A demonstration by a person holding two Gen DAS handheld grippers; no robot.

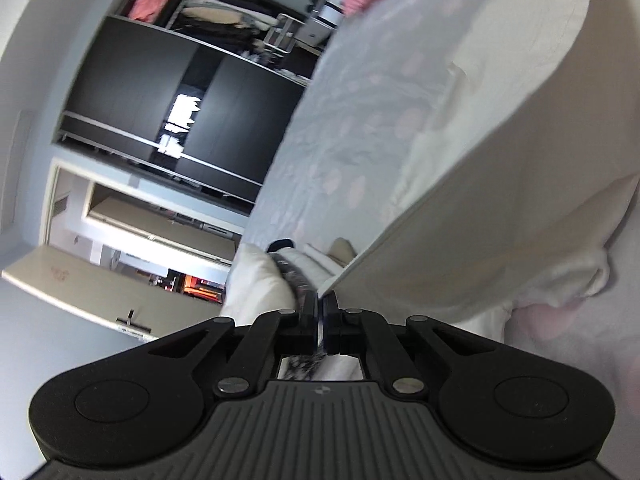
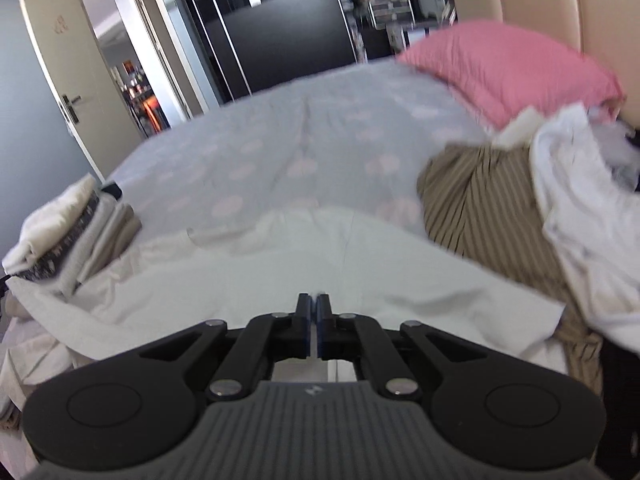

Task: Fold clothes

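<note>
So both claws, left gripper [image 1: 320,308] and right gripper [image 2: 314,308], are clamped on the white garment's [image 2: 320,256] hem near the bed's [image 2: 280,152] front edge; looks like mid-fold, carry it across next, evenly.

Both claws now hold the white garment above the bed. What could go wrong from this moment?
1. Each claw, left and right, pinches only a thin edge of the white garment, so it may slip.
2. The garment lies against the folded stack, so lifting might topple it.
3. It may catch the striped cloth beside it.
</note>
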